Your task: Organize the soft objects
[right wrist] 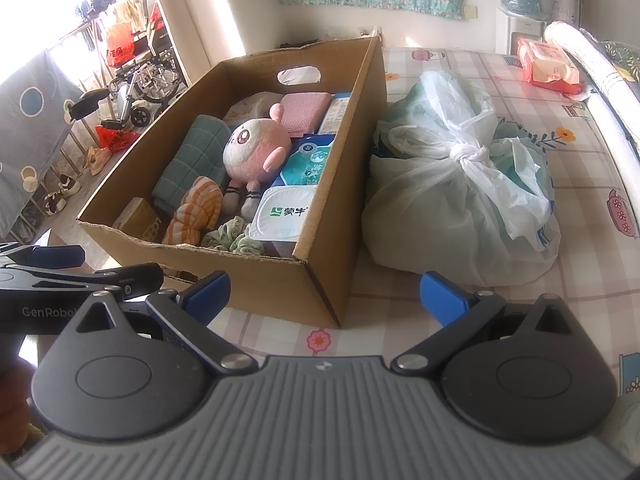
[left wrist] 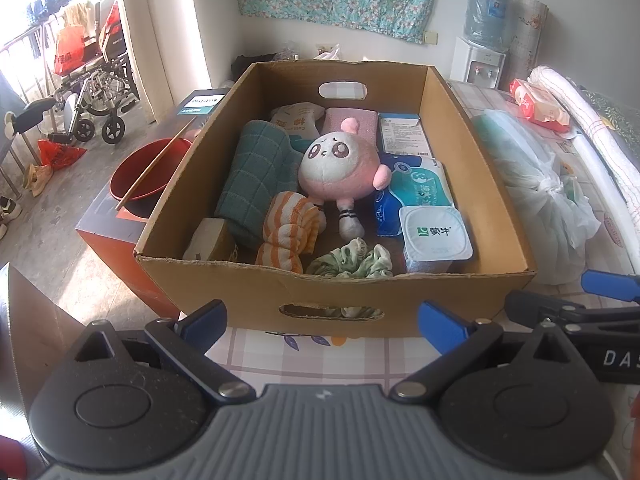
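Note:
An open cardboard box (left wrist: 256, 284) (right wrist: 280, 280) stands on the checked tablecloth. Inside lie a pink and white plush toy (left wrist: 340, 164) (right wrist: 256, 146), a teal towel (left wrist: 256, 176) (right wrist: 192, 164), an orange striped cloth (left wrist: 290, 228) (right wrist: 198, 212), a green scrunchie (left wrist: 352, 260) (right wrist: 232, 238), a pink sponge (left wrist: 352, 120), a yogurt cup (left wrist: 436, 236) (right wrist: 280, 216) and blue packets (left wrist: 416, 184). My left gripper (left wrist: 322, 322) is open and empty in front of the box's near wall. My right gripper (right wrist: 324, 292) is open and empty at the box's near right corner.
A knotted white plastic bag (right wrist: 460, 196) (left wrist: 536, 200) lies right of the box. A red tissue pack (right wrist: 548, 66) sits at the back right. Left of the box, a red bowl with a chopstick (left wrist: 148, 172) rests on an orange box. A wheelchair (left wrist: 96, 92) stands on the floor.

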Motion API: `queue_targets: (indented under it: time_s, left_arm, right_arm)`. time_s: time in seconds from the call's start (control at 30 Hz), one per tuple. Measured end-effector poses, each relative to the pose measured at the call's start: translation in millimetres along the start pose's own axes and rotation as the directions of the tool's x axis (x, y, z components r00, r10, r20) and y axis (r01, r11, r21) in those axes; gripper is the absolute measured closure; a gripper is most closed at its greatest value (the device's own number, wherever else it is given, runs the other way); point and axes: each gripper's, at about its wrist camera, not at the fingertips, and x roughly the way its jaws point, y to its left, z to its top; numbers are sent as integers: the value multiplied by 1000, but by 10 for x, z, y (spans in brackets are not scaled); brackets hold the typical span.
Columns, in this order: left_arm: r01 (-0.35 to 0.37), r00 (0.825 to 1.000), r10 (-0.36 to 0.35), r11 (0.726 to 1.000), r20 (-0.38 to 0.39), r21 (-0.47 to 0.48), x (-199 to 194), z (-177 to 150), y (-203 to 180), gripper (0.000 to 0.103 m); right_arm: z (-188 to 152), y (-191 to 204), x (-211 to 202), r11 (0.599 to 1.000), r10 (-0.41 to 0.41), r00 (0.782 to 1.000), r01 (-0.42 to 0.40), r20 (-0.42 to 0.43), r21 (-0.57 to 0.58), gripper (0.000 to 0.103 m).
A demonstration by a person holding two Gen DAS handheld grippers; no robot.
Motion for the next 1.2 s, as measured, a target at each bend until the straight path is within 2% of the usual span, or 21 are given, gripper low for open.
queue_targets:
  time_s: [1.2]
  left_arm:
    - [-5,1000,4,1000,-17,-8,43,-12,20,1]
  right_arm:
    - [10,-8,70,1000,8,1000,-8,-20,2,1]
